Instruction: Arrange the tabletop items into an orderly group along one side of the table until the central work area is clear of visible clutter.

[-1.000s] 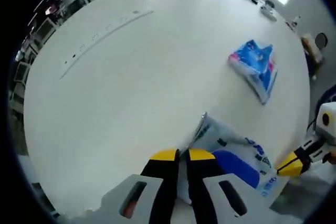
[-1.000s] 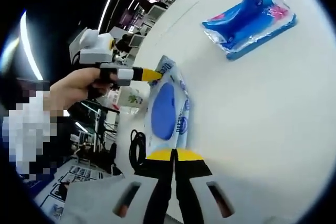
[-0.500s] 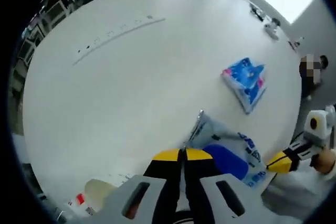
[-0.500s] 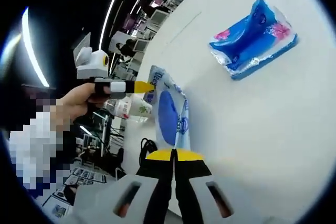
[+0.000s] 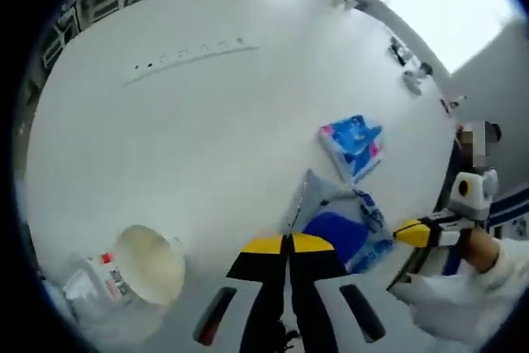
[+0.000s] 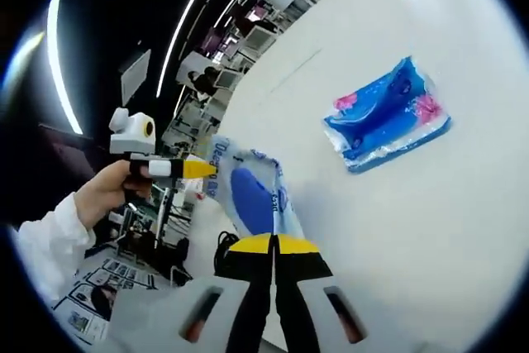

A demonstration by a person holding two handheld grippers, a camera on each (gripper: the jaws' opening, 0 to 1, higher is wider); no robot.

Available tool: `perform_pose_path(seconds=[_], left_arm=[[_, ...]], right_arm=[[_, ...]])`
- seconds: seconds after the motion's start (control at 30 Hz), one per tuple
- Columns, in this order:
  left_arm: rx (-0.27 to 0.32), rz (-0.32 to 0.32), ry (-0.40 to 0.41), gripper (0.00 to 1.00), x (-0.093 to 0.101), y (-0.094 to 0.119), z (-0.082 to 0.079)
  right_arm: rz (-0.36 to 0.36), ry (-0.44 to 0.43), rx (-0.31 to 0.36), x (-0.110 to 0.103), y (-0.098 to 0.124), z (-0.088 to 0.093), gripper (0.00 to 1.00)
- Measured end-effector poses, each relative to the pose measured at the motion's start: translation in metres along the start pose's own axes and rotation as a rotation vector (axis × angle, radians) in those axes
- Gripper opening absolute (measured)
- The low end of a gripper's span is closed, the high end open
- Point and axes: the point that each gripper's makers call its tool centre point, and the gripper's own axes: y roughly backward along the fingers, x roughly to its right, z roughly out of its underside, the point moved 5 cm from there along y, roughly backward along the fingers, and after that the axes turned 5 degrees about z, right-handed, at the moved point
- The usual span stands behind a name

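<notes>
**Wipes pack carried off the table centre, tissue pack left behind**

While the white-and-blue soft plastic wipes pack (image 5: 343,233) is held at both ends, it has been drawn away from the middle of the big white oval tabletop (image 5: 190,121). In the left gripper view the bare table surface takes up the upper two thirds of the frame, and far more of it is seen than a second ago, so the camera has been pulled back and up with the hands. In the right gripper view the wipes pack (image 6: 252,196) now hangs at centre-left, lifted off the surface rather than lying flat on it as before.

The blue-and-pink plastic tissue pack (image 5: 354,142) lies right of centre in the left gripper view, apart from the wipes pack; in the right gripper view the tissue pack (image 6: 387,117) sits in the upper right. It appears smaller than a second ago, which is taken as camera retreat, not as a move of the pack.

A clear plastic bottle with a red-marked label (image 5: 91,283) and a pale round tub (image 5: 149,262) have come into the lower left of the left gripper view.

The left gripper (image 5: 288,243) is closed on one end of the wipes pack. The right gripper (image 6: 271,243) is likewise clamped on the other end.

It is judged that one item is being carried toward the side; the tissue pack is yet to be moved.
</notes>
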Motion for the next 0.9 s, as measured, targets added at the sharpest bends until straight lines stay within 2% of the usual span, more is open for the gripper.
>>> perform_pose_path(seconds=[0.13,0.17,0.23,0.27,0.3,0.33,0.37,0.43,0.5,0.67,0.83,0.9], left_arm=[[0.009,-0.003,0.003,0.0,-0.002,0.01,0.013],[0.014,0.018,0.025,0.0,-0.001,0.012,0.018],[0.018,0.003,0.027,0.0,-0.001,0.014,0.024],[0.06,-0.011,0.027,0.0,-0.002,0.017,0.024],[0.111,0.019,0.081,0.0,0.002,0.018,0.021],[0.135,0.06,0.151,0.0,0.008,0.019,0.023],[0.127,0.078,0.155,0.0,0.01,0.019,0.026],[0.116,0.074,0.151,0.0,0.01,0.018,0.032],[0.129,0.096,0.179,0.0,0.013,0.018,0.035],[0.147,0.114,0.203,0.0,0.019,0.02,0.041],[0.17,0.133,0.23,0.0,0.02,0.02,0.043],[0.172,0.139,0.237,0.0,0.019,0.019,0.043]], right_arm=[[-0.004,0.044,0.016,-0.007,0.006,-0.012,0.0],[-0.013,0.036,0.009,-0.009,0.006,-0.012,0.0],[-0.02,0.07,0.007,-0.017,0.005,-0.015,0.0],[-0.011,0.112,-0.004,-0.019,0.003,-0.016,0.0],[-0.012,0.126,-0.002,-0.023,0.003,-0.017,0.0],[-0.017,0.126,-0.001,-0.027,0.002,-0.017,0.0],[-0.023,0.125,0.0,-0.029,0.001,-0.018,0.0],[-0.033,0.128,-0.002,-0.031,-0.004,-0.018,0.0],[-0.032,0.143,0.0,-0.032,-0.004,-0.015,0.0],[-0.016,0.138,-0.012,-0.023,0.0,-0.003,0.0],[0.052,0.139,0.018,0.001,0.007,0.002,0.0],[0.072,0.159,0.0,0.008,0.008,0.005,0.0]])
